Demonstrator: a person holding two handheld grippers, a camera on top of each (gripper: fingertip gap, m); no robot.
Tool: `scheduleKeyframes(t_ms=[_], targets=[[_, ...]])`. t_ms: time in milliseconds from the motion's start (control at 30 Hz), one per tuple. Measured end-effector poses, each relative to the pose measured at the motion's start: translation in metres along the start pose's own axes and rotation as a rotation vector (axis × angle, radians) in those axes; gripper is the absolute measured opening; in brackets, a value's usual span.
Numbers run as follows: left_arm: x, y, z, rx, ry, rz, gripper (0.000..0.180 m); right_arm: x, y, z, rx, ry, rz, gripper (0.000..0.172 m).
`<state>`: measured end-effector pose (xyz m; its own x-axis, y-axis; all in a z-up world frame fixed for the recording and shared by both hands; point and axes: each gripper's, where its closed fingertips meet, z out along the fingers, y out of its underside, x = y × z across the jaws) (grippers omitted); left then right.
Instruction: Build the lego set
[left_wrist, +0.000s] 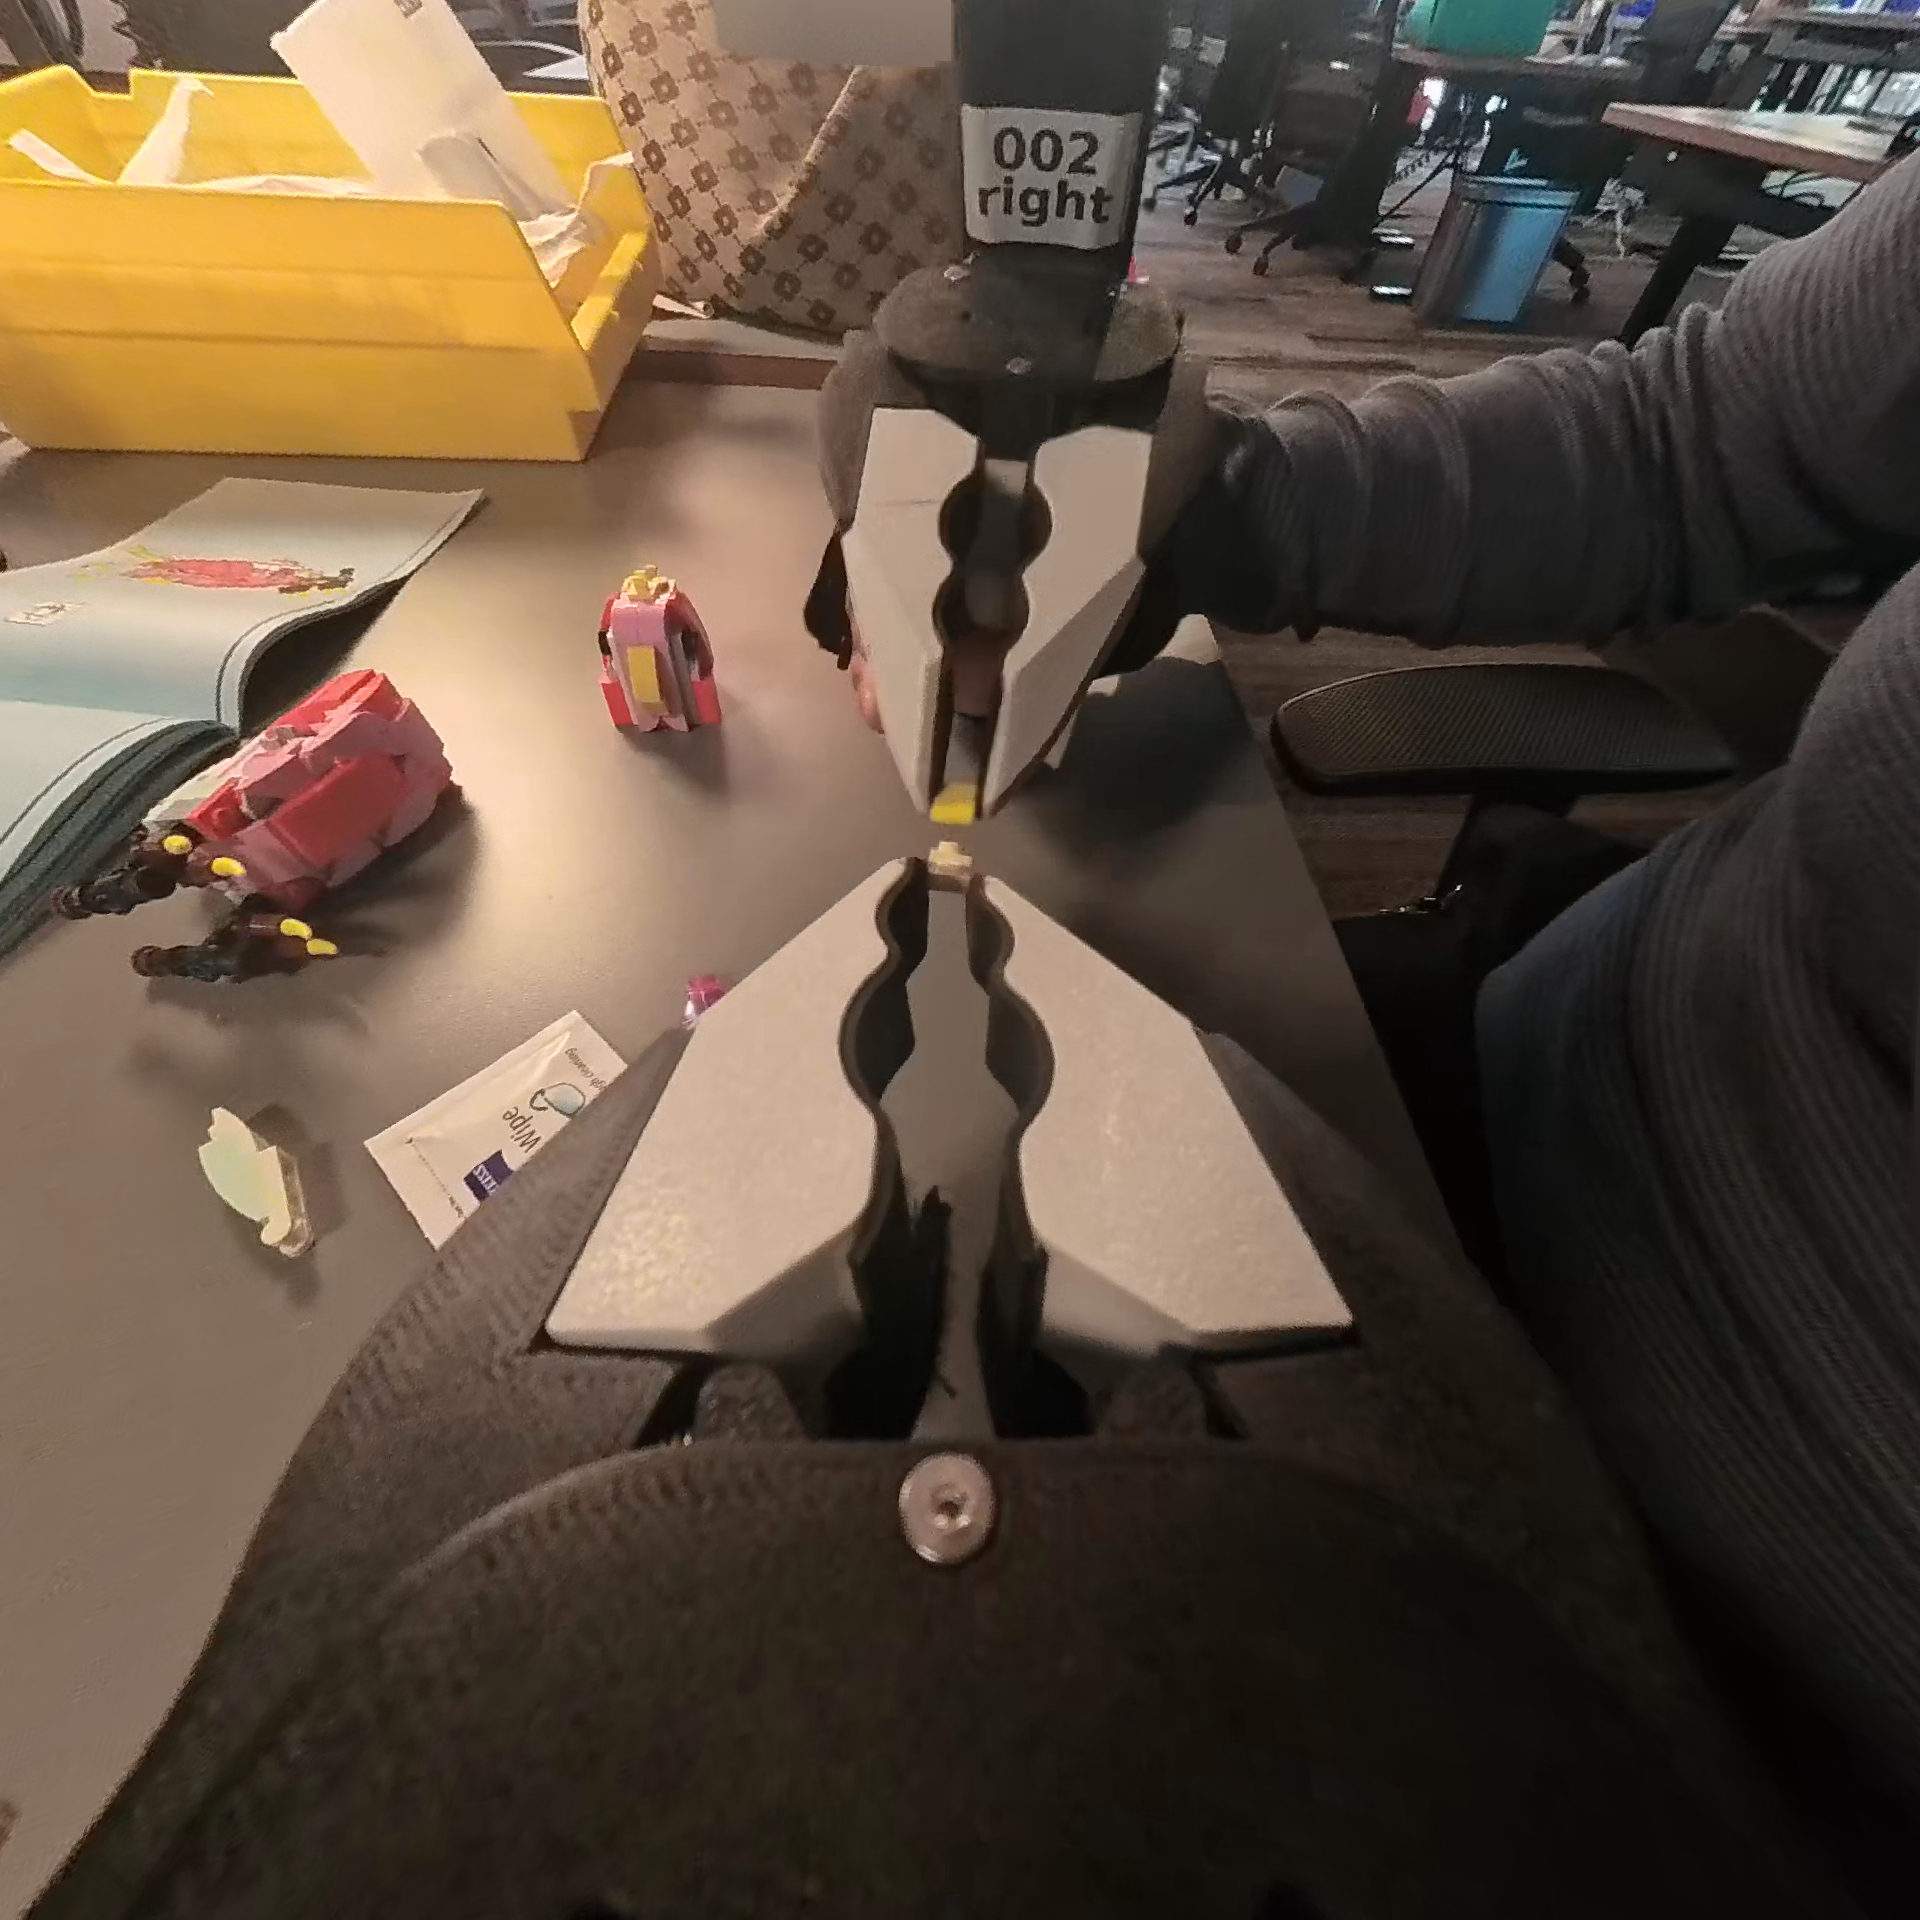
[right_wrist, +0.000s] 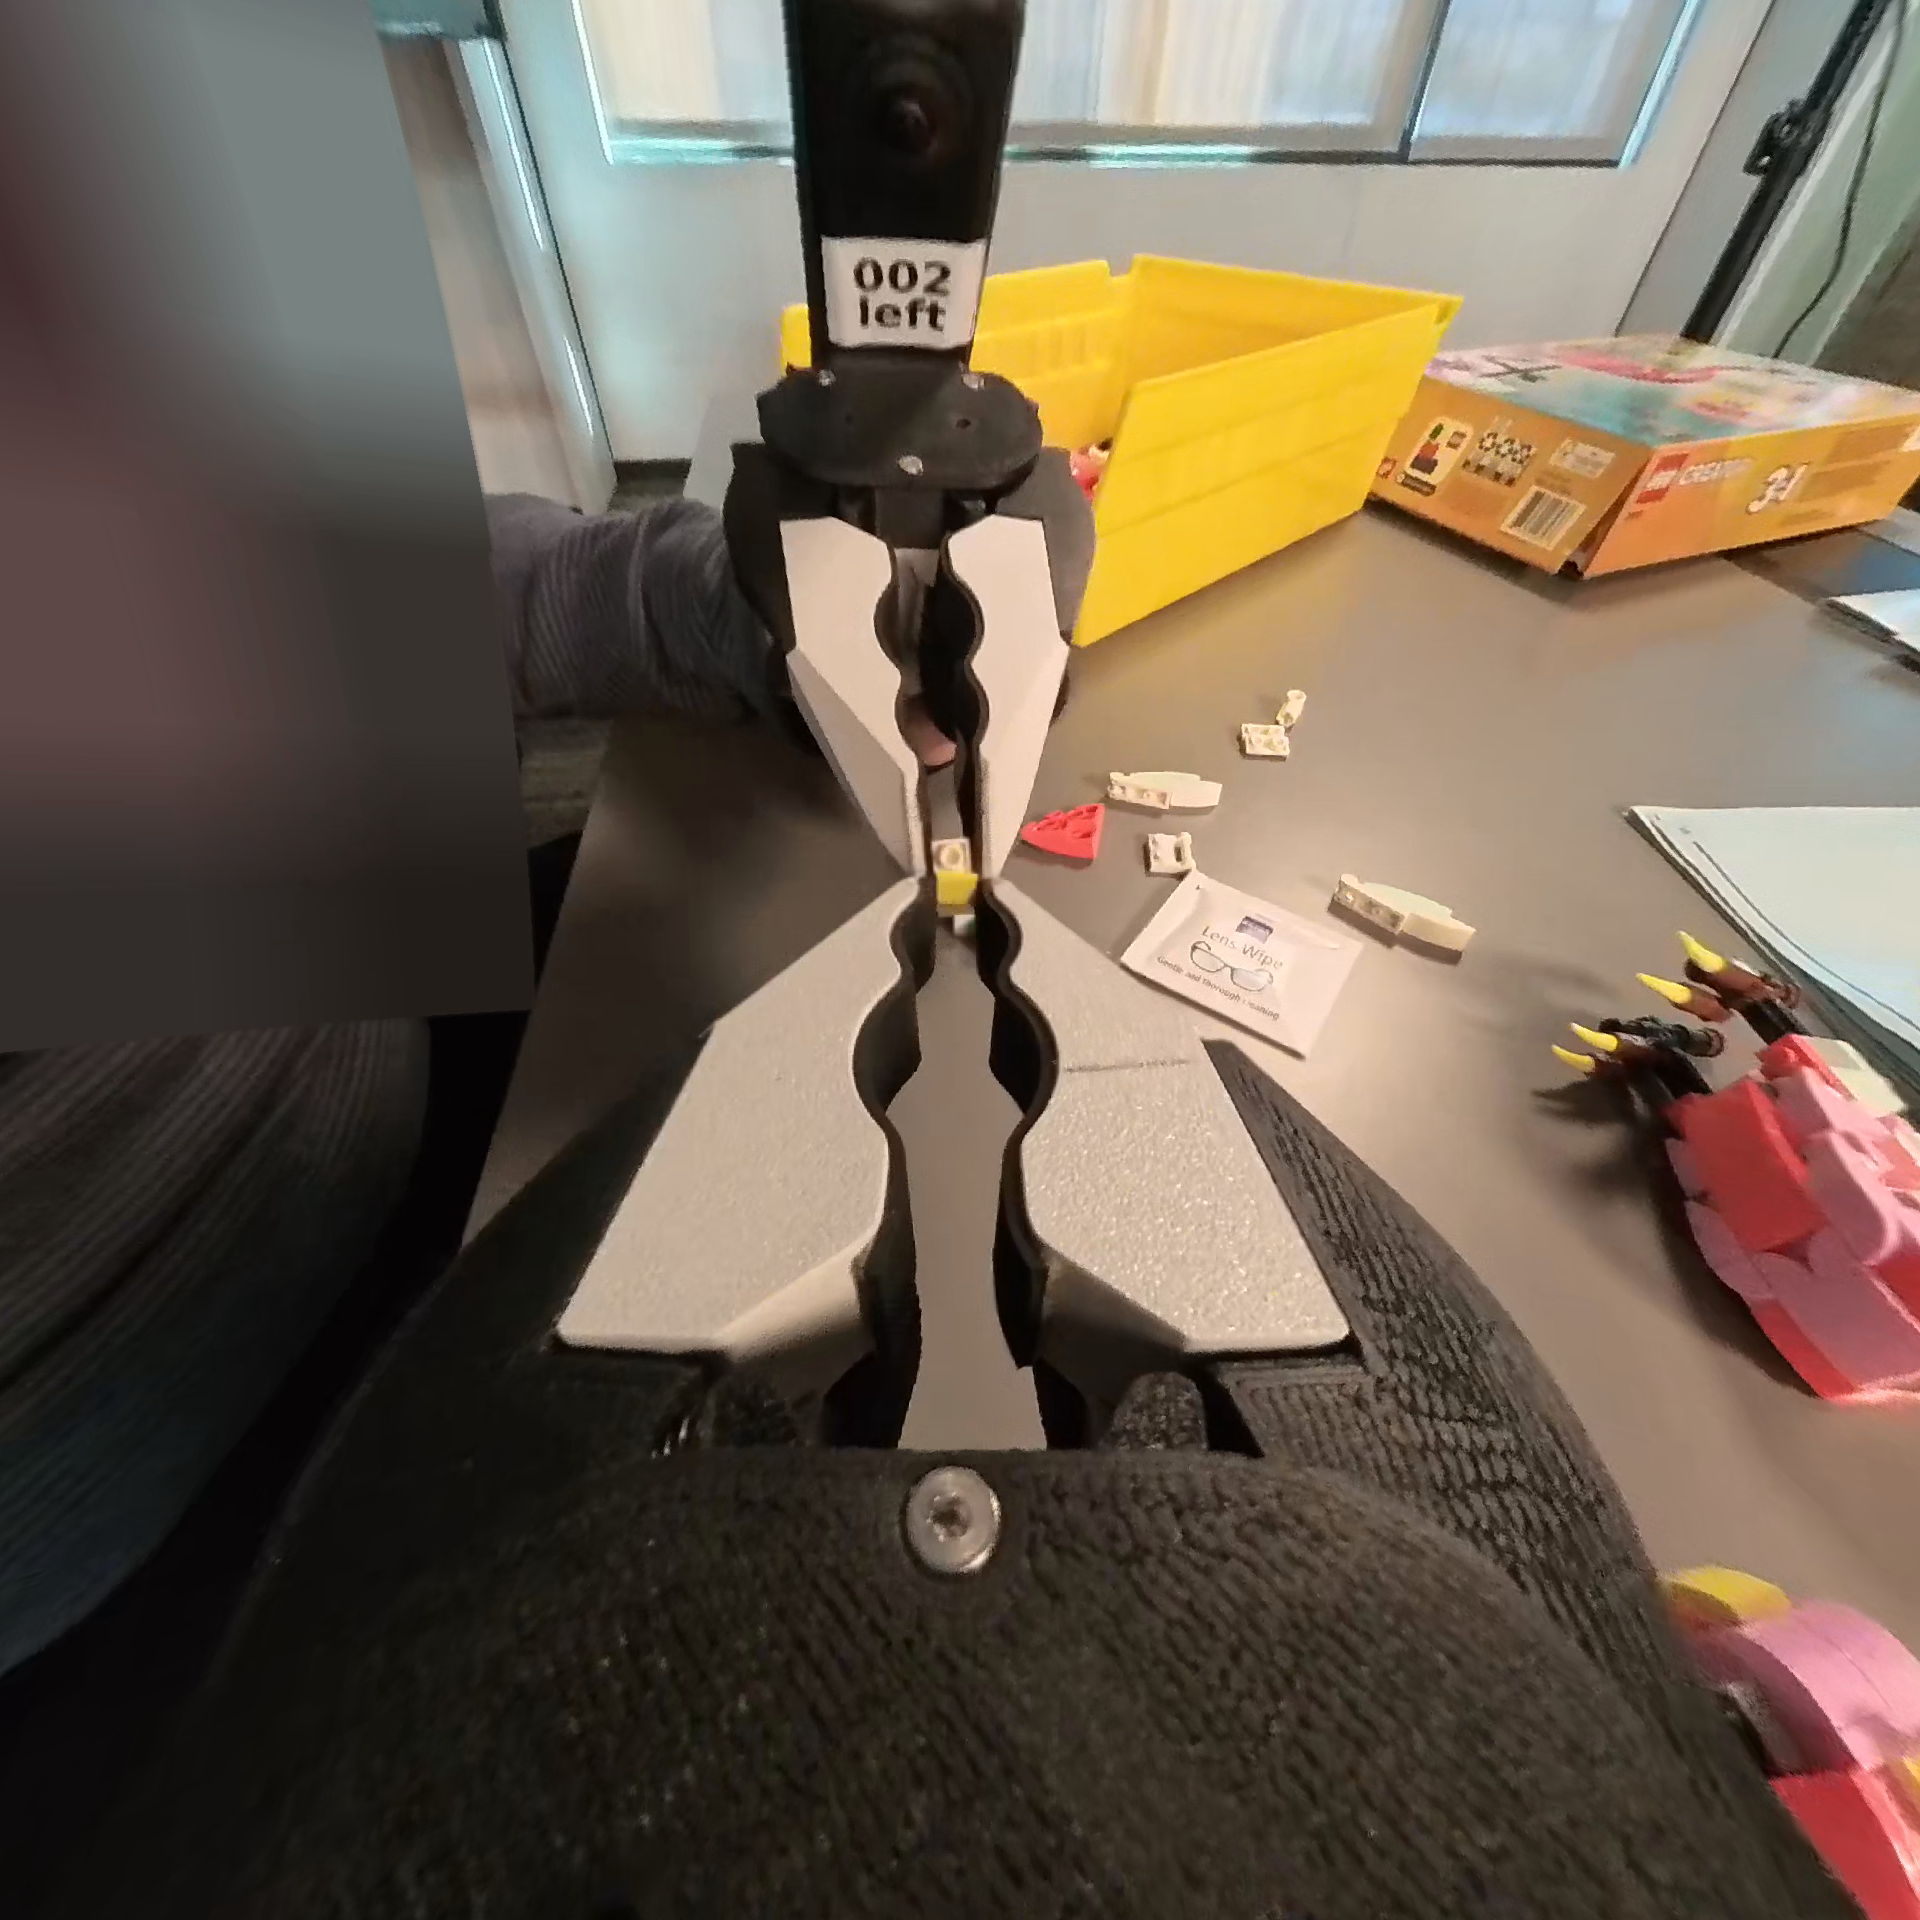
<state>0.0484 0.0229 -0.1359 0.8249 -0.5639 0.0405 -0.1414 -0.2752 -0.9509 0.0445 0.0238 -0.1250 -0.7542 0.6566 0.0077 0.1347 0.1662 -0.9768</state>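
Observation:
My left gripper (left_wrist: 945, 878) is shut on a small white brick (left_wrist: 948, 858) at its fingertips, above the dark table (left_wrist: 623, 852). My right gripper (right_wrist: 956, 898) is shut on a small yellow brick (right_wrist: 956, 888). The two grippers point at each other tip to tip, near the table's edge. In the left wrist view the right gripper (left_wrist: 958, 812) comes from the top, and its yellow brick (left_wrist: 956, 805) is just short of the white one. In the right wrist view the white brick (right_wrist: 951, 854) sits in the left gripper (right_wrist: 949, 860), its stud side showing, right behind the yellow brick.
A red and pink brick model with clawed legs (left_wrist: 322, 800) and a small pink model (left_wrist: 655, 665) stand on the table. Nearby are a wipe packet (right_wrist: 1242, 961), loose white pieces (right_wrist: 1403, 909), a red piece (right_wrist: 1062, 831), a yellow bin (right_wrist: 1247, 416), a toy box (right_wrist: 1662, 457) and a booklet (left_wrist: 156, 623).

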Motion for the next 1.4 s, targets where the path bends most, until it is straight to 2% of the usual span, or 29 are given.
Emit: scheduleKeyframes(t_ms=[333,567,800,1133,1400], targets=[[0.001,-0.004,-0.002,0.031,0.010,-0.016,0.005,-0.001,0.000,0.003,-0.006,-0.011,-0.025,0.006],[-0.006,-0.015,-0.010,0.125,-0.004,-0.051,0.005,0.006,-0.011,0.007,0.058,0.005,-0.035,0.006],[-0.023,-0.031,-0.028,0.288,-0.022,-0.152,0.003,0.021,-0.033,0.018,0.149,0.148,-0.126,0.006],[-0.040,-0.034,-0.041,0.364,-0.041,-0.269,0.000,0.035,-0.042,0.031,-0.014,0.435,-0.554,0.005],[-0.042,-0.033,-0.040,0.370,-0.011,-0.335,0.000,0.039,-0.044,0.031,0.007,0.496,-0.576,0.006]])
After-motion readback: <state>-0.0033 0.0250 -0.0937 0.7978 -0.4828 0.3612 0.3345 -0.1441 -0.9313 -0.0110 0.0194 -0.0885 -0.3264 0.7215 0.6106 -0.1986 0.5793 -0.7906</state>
